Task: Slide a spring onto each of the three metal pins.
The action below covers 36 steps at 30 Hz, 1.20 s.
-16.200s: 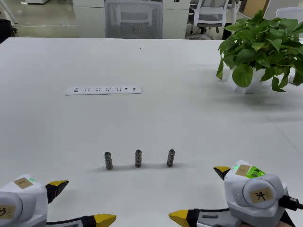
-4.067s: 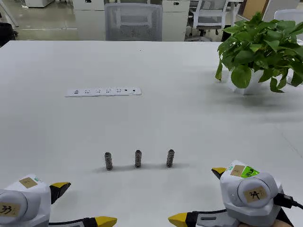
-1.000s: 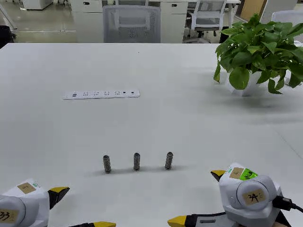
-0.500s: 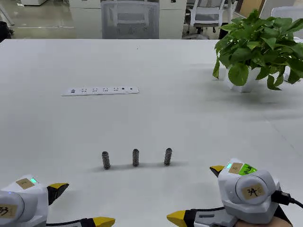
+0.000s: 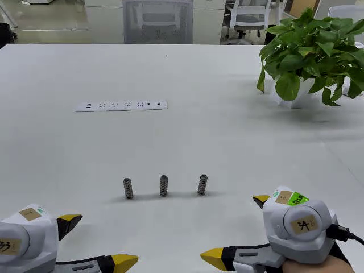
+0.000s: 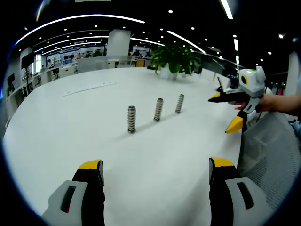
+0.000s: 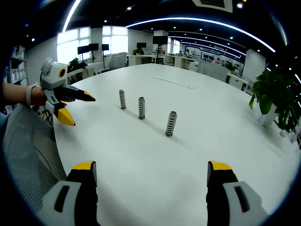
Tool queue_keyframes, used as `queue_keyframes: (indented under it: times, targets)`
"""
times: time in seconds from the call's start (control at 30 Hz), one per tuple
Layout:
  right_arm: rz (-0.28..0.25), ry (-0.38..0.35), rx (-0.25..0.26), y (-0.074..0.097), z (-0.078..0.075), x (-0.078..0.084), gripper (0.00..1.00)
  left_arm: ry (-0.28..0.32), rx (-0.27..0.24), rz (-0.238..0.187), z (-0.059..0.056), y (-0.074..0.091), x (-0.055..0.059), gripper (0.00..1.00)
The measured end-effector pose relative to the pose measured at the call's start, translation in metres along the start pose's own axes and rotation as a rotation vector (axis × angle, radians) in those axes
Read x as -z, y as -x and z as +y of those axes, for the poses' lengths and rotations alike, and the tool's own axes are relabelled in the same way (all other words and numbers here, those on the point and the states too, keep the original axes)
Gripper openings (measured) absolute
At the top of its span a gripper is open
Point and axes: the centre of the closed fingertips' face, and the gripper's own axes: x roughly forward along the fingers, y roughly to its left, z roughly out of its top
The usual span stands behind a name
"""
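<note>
The white table [image 5: 227, 142] ran from its near edge, below both grippers, to a far edge in front of a grey chair [image 5: 157, 21]. Most of its surface was bare. A white power strip [image 5: 121, 105] lay flat toward the far left, well apart from the work. A potted plant [image 5: 310, 45] stood at the far right, near the right-hand edge, with leaves overhanging the surface. Between these two items and the near edge, the table was open on every side of the work.

Three springs stood upright in one row across the near middle of the table: the left spring [image 5: 128, 188], the middle spring [image 5: 164, 185] and the right spring [image 5: 202, 184]. Each stood apart from its neighbour, with roughly even gaps. The right spring appeared to lean slightly.

The left gripper [image 5: 96, 240] was held at the near left, over the table close to the near edge. Its jaws were spread wide, with nothing between them and nothing touched. The right gripper [image 5: 236, 227] was held at the near right in the same condition: jaws spread wide, empty, clear of every object. The row of springs lay ahead of and between the two grippers. In each gripper view, bare table separated the yellow jaw tips from the nearest spring
</note>
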Motion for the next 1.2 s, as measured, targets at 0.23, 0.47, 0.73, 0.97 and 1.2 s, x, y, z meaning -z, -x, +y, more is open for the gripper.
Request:
queue_keyframes:
  times: [0.23, 0.47, 0.73, 0.97, 1.2]
  targets:
    - [-0.003, -0.001, 0.000, -0.0007, -0.0009, 0.0003, 0.99, 0.000, -0.002, -0.001, 0.0026, -0.0001, 0.0000, 0.94]
    - [-0.003, -0.001, 0.002, -0.0005, -0.0009, 0.0004, 0.99, 0.000, -0.004, -0.003, 0.0020, 0.0006, -0.0002, 0.94]
    - [-0.004, -0.001, 0.002, -0.0005, -0.0004, 0.0002, 0.99, 0.001, -0.004, -0.003, 0.0017, 0.0011, -0.0006, 0.94]
    - [0.001, 0.001, -0.001, -0.0003, 0.0009, 0.0003, 0.99, 0.001, -0.002, -0.001, 0.0002, 0.0015, -0.0004, 0.94]
    - [0.004, -0.001, -0.004, -0.0009, 0.0015, 0.0012, 0.99, 0.003, 0.002, 0.001, 0.0004, 0.0003, 0.0008, 0.94]
